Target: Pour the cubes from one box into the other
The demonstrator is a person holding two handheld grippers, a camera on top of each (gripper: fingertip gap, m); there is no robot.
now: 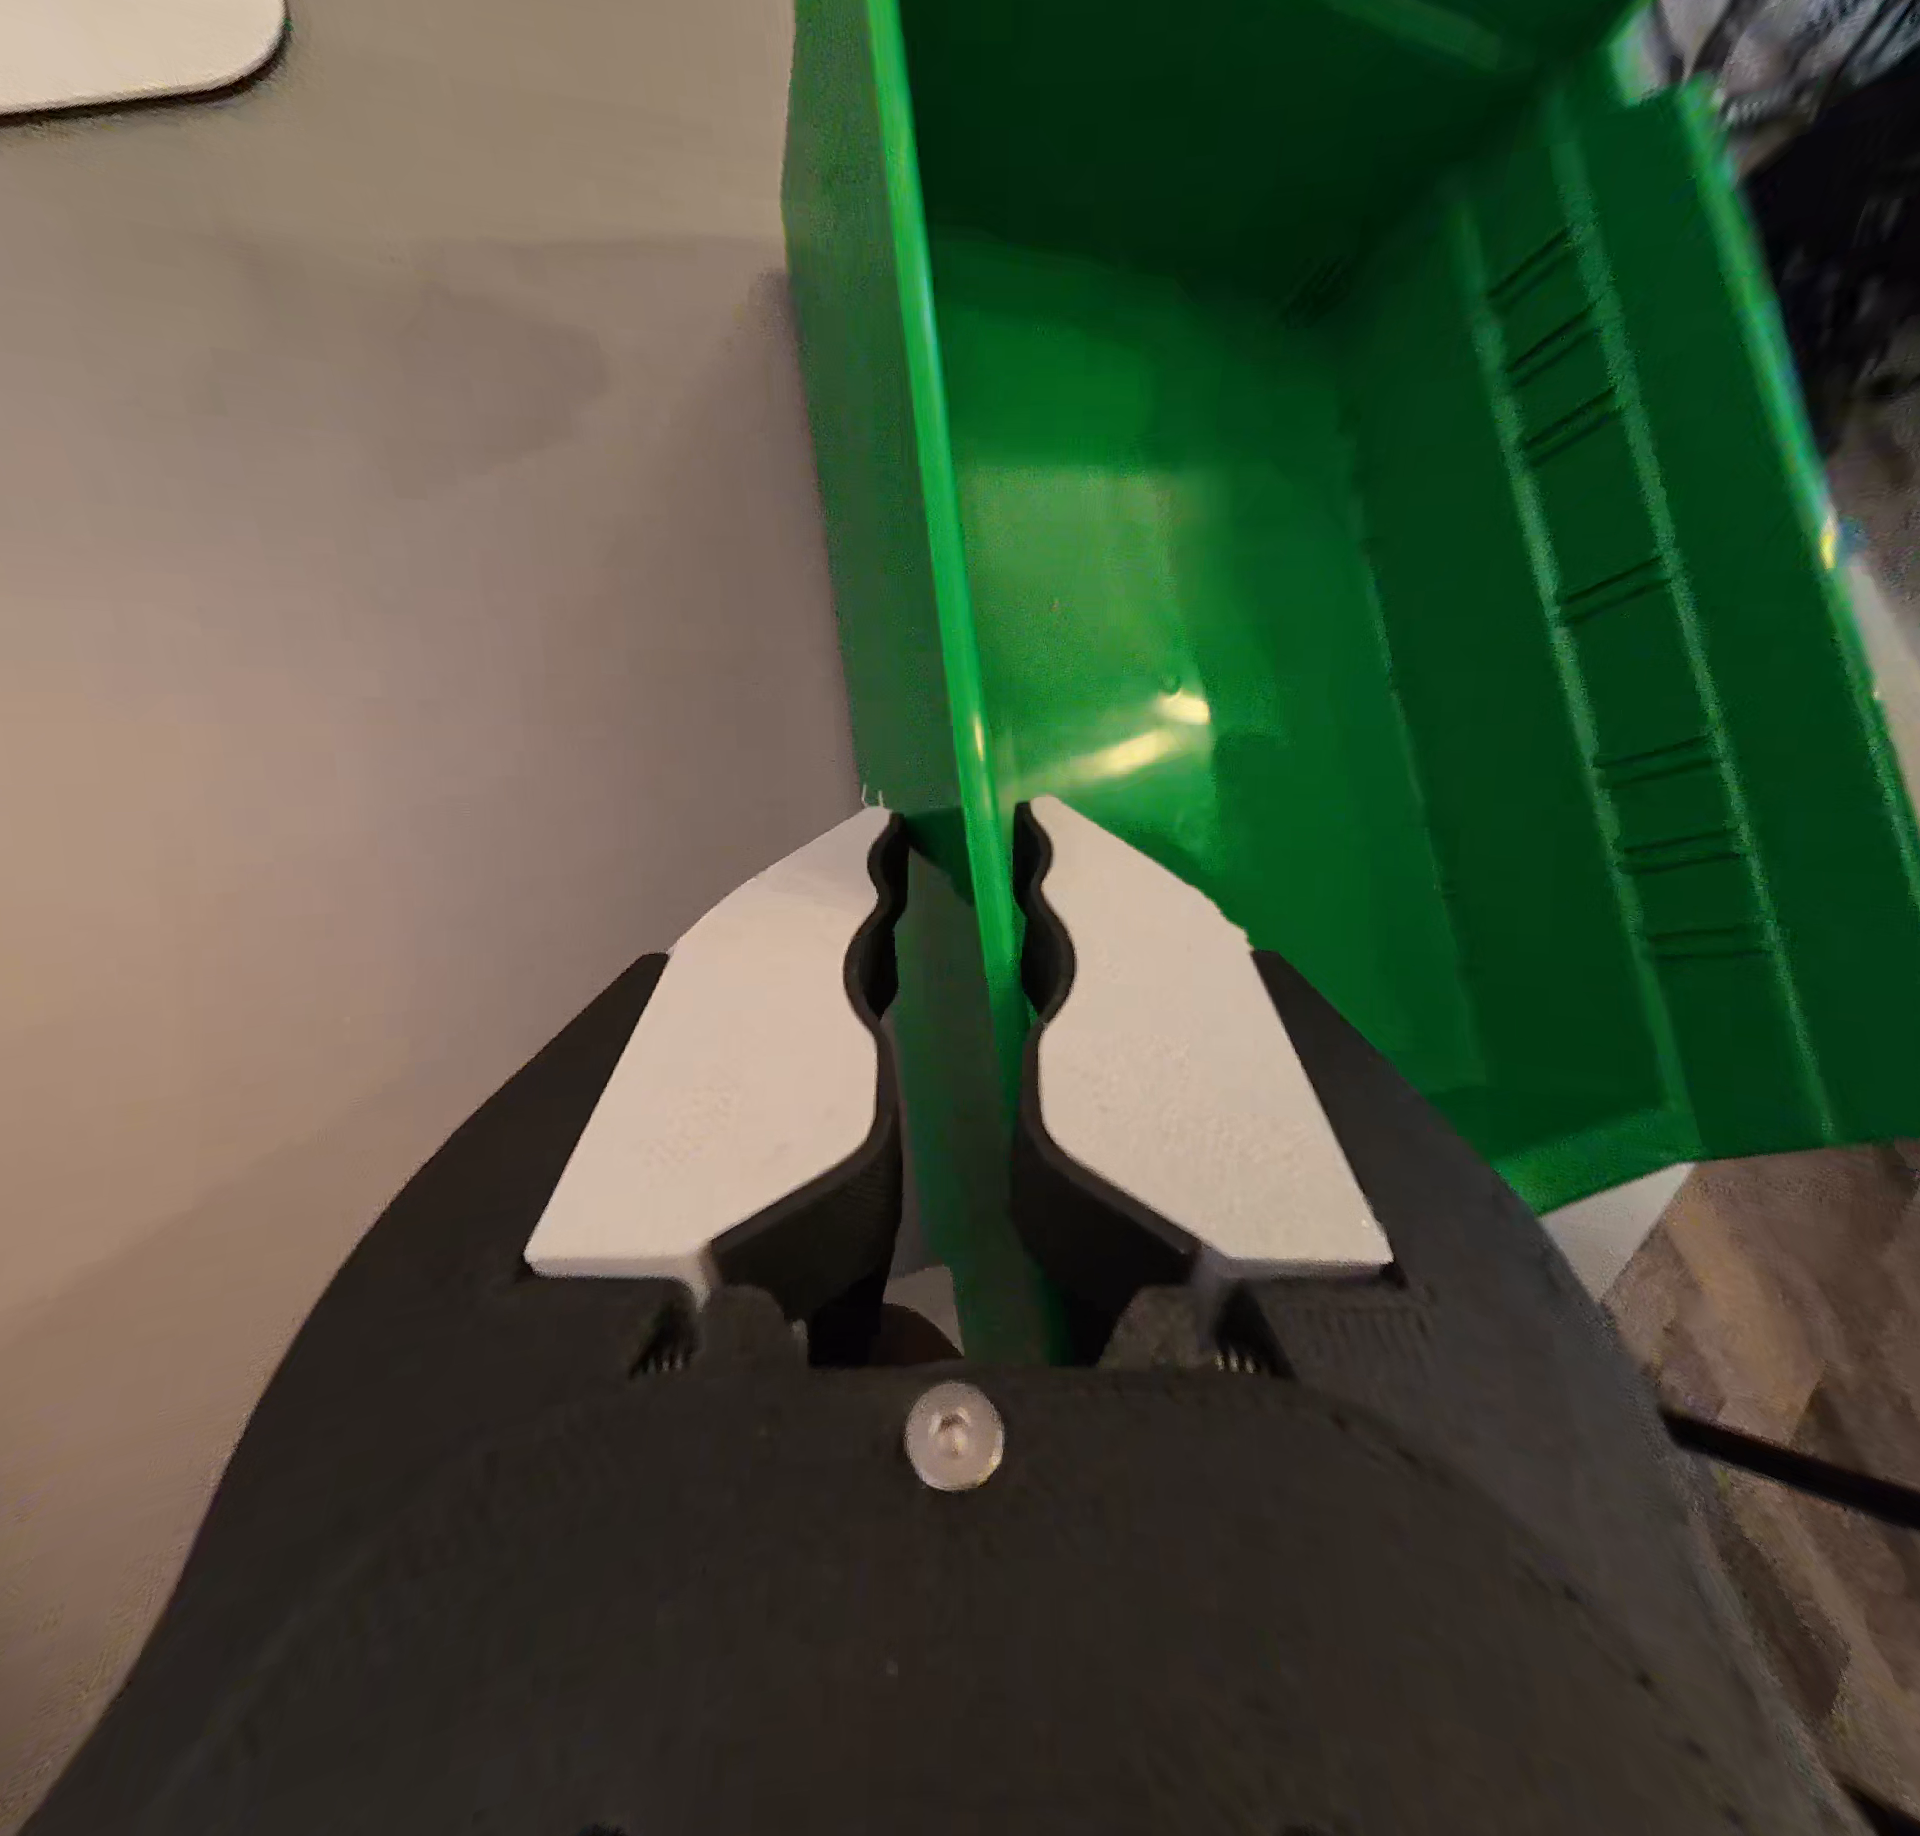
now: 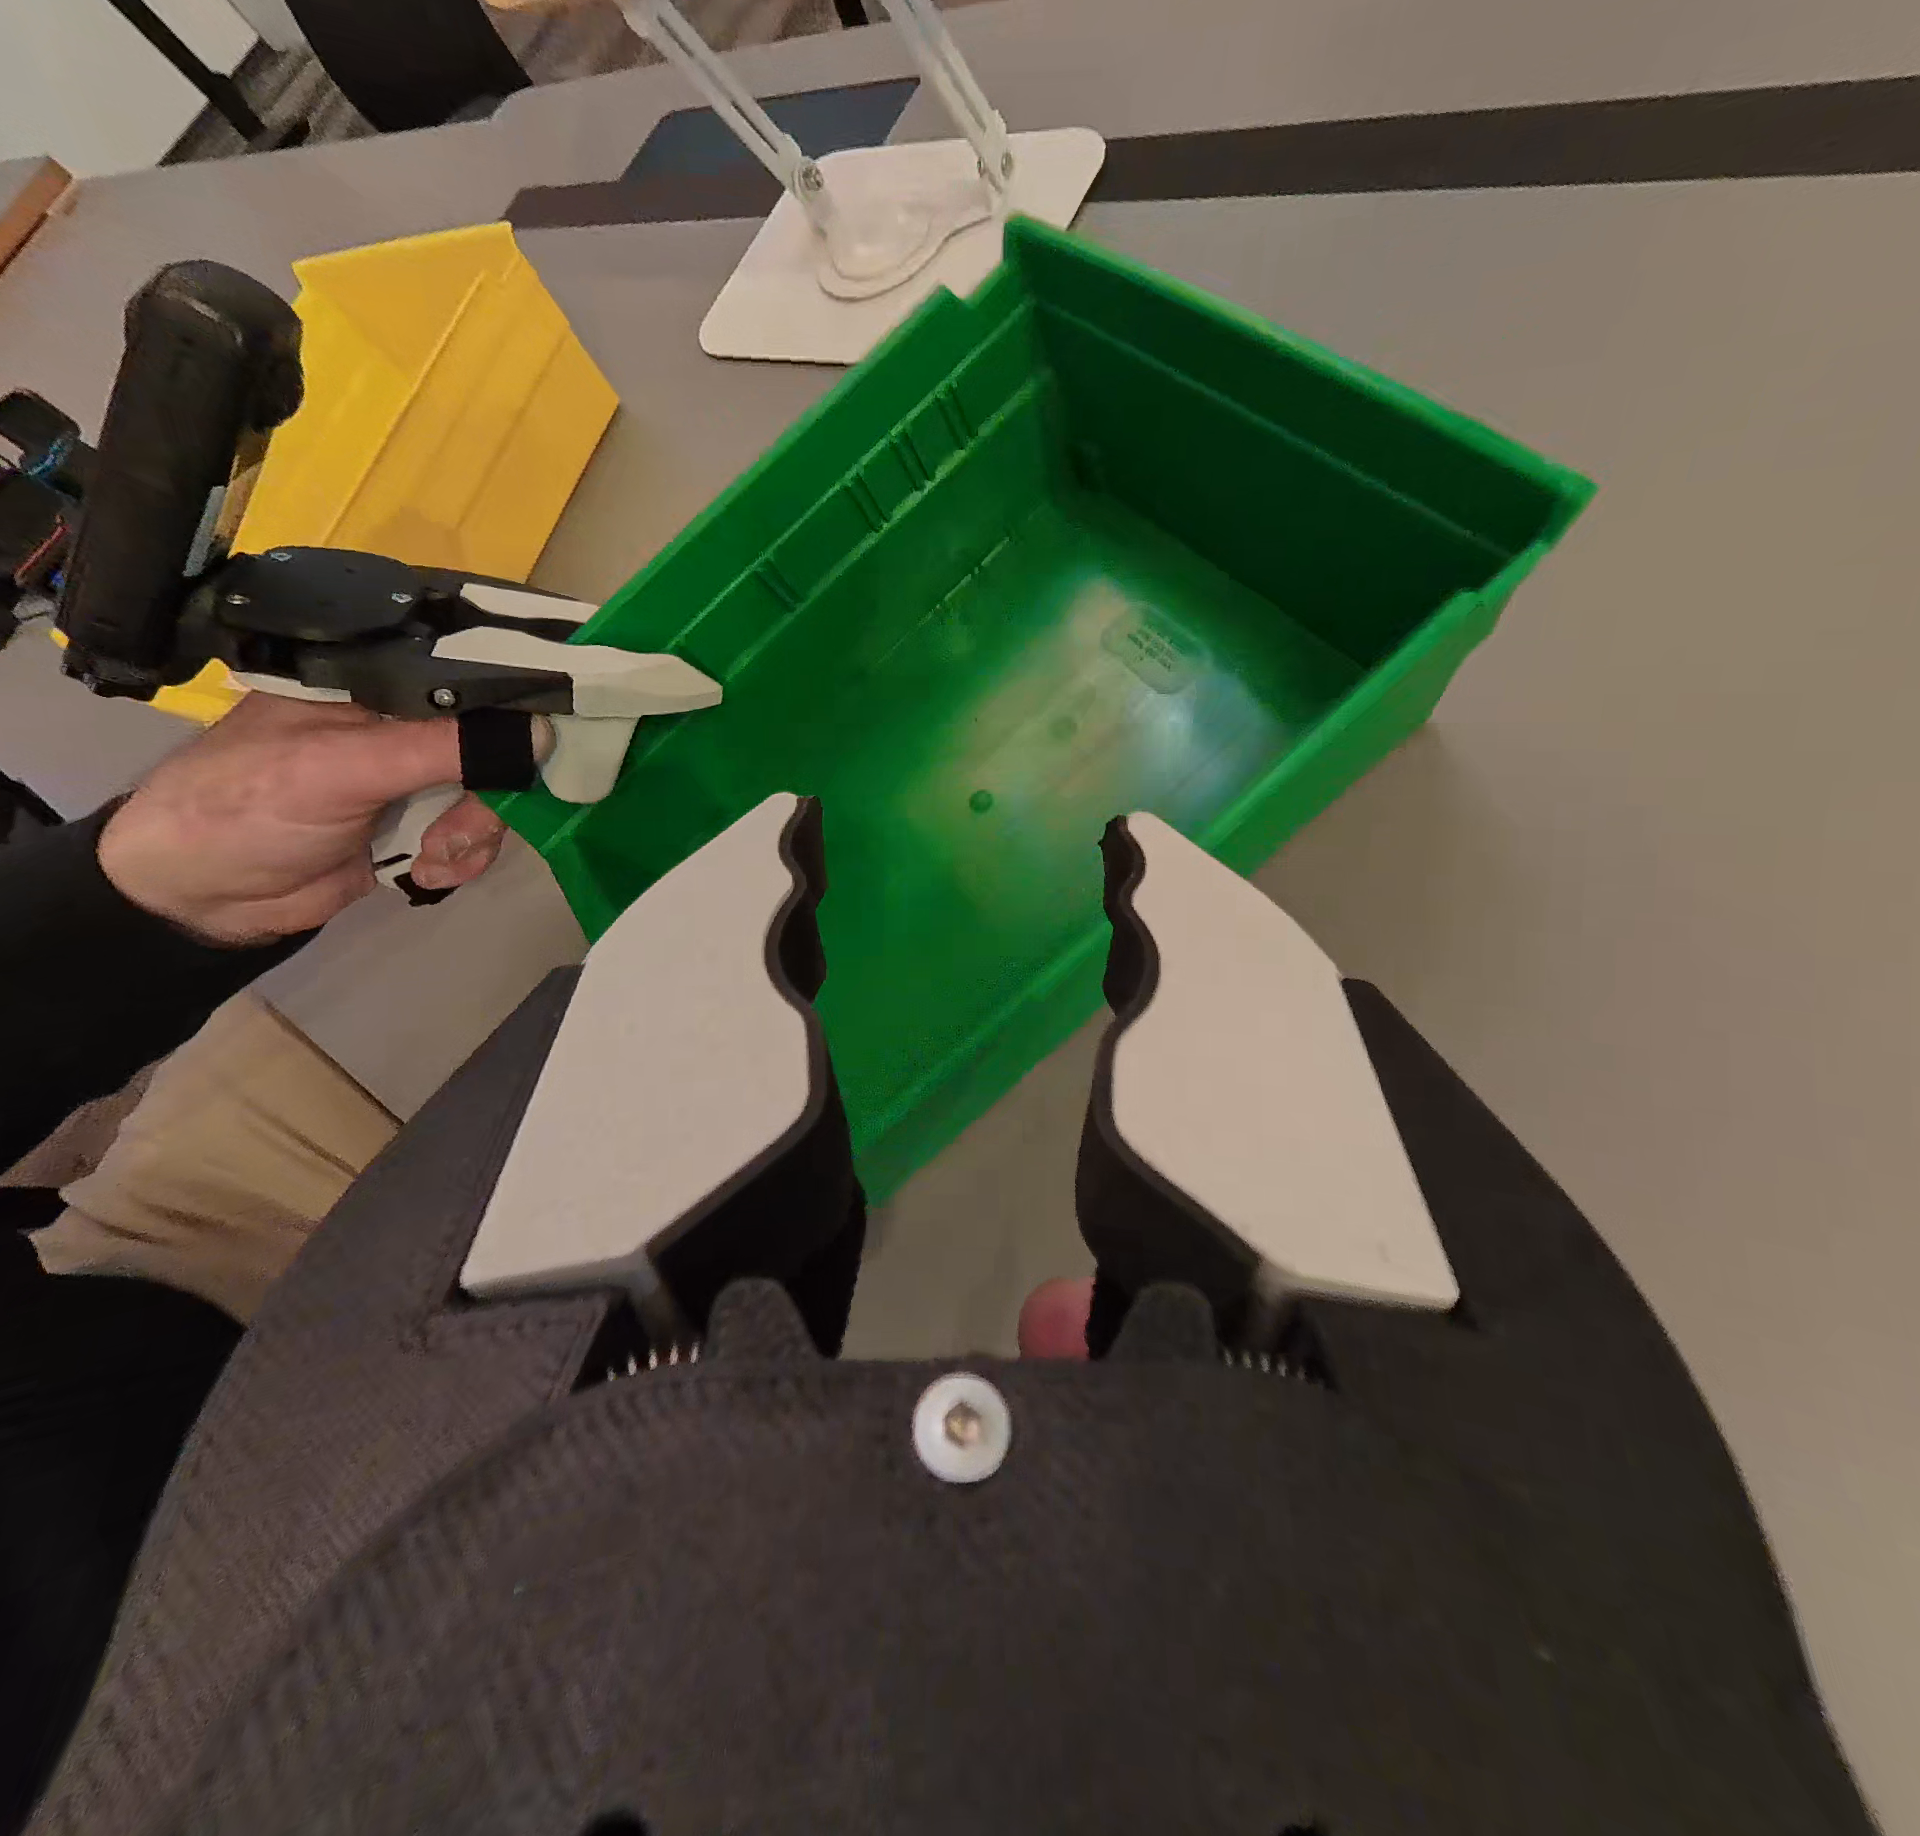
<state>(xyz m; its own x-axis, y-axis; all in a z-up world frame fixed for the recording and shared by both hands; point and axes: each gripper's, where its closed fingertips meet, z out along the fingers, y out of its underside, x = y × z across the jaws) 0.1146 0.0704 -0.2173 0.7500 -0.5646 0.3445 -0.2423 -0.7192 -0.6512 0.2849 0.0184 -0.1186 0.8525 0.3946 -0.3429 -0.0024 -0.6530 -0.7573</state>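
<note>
My left tool [image 1: 961,913] was clenched on the left side wall of the green bin [image 2: 1039,664], which sat empty on the grey worktop [image 2: 1662,851], its rim running between my fingers. My right tool [image 2: 961,893] hung released above the bin's near corner, jaws spread and gripping nothing. The yellow bin [image 2: 436,415] stood to the left, behind my left hand [image 2: 270,830] and apart from the green one, its inside hidden from me, and a white stand base [image 2: 914,238] sat just beyond the green bin.
</note>
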